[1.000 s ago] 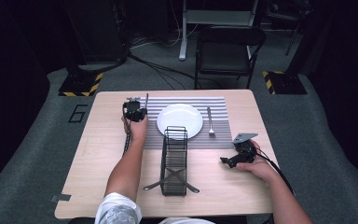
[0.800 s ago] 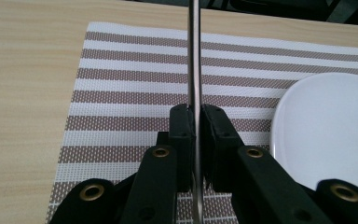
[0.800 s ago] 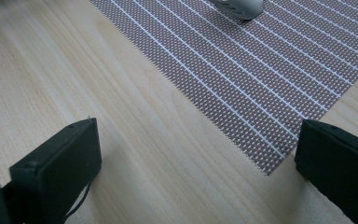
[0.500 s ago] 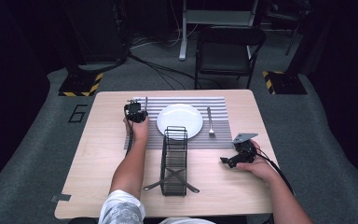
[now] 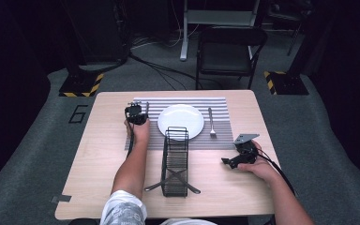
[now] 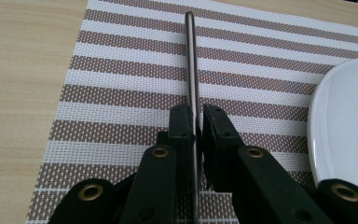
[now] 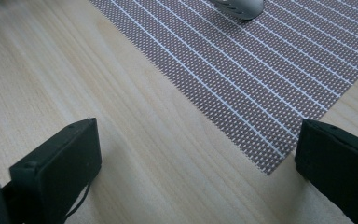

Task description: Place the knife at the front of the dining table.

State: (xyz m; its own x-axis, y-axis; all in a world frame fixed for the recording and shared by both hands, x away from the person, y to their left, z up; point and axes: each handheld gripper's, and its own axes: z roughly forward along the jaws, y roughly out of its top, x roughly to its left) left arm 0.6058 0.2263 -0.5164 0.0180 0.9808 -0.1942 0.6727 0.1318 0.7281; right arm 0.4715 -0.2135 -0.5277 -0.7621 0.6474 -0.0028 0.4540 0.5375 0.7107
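Nearest the person, a black wire cutlery rack [image 5: 175, 159] stands on the pale wooden worktop [image 5: 98, 159], with two metal utensils [image 5: 171, 180] crossed at its near end. To its right, the right claw [image 5: 228, 162] rests low over the bare wood with its jaws spread wide and nothing between them; in the right gripper view the corner of the brown-and-white striped woven placemat [image 7: 242, 70] lies between the jaws' tips.

Farther out, the left claw [image 6: 196, 128] is pinched on a slim brown-toned metal utensil handle [image 6: 190, 60], which runs straight ahead over the placemat just left of the round white plate [image 5: 181, 121]. Which utensil it is cannot be told. Against the frames of a second ago, the left hand has hardly shifted, and the right has stayed put. That suggests the handle is being placed or released beside the plate, opposite the silver fork [image 5: 211, 123] on the plate's right, so the place setting looks nearly laid.
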